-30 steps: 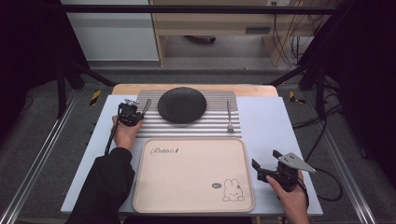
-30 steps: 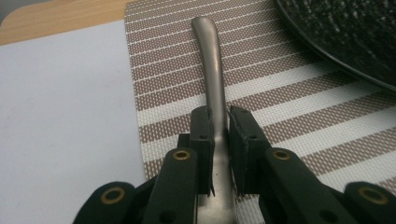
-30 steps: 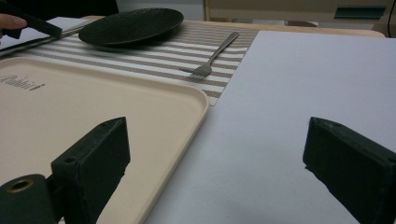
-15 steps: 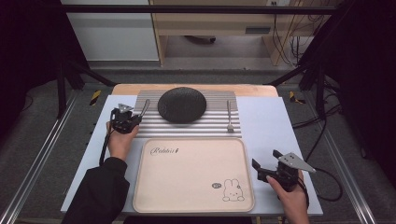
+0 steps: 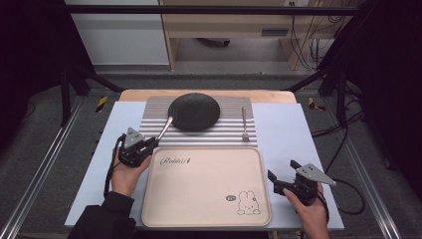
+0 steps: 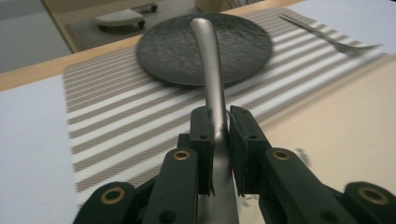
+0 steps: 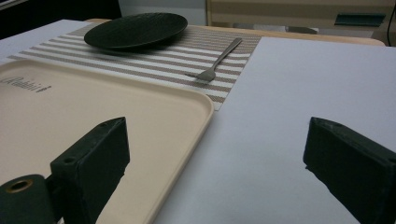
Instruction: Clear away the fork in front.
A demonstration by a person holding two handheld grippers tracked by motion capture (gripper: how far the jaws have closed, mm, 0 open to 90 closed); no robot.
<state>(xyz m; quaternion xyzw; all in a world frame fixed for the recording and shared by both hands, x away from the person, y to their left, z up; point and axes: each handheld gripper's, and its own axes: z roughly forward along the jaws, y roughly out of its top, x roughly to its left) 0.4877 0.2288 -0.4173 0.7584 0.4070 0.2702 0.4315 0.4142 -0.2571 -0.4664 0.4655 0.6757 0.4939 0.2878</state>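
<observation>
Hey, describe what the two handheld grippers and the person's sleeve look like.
Both grippers, left gripper and right gripper, are matte black with blocky jaws, brass-coloured pivot rings and a grey three-cornered plate on top. A black cable trails from each. The left forearm wears a black sleeve; the hands are bare.

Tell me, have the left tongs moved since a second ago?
Yes. The left tongs, shut on the spoon, came back from beside the plate toward the tray.
</observation>
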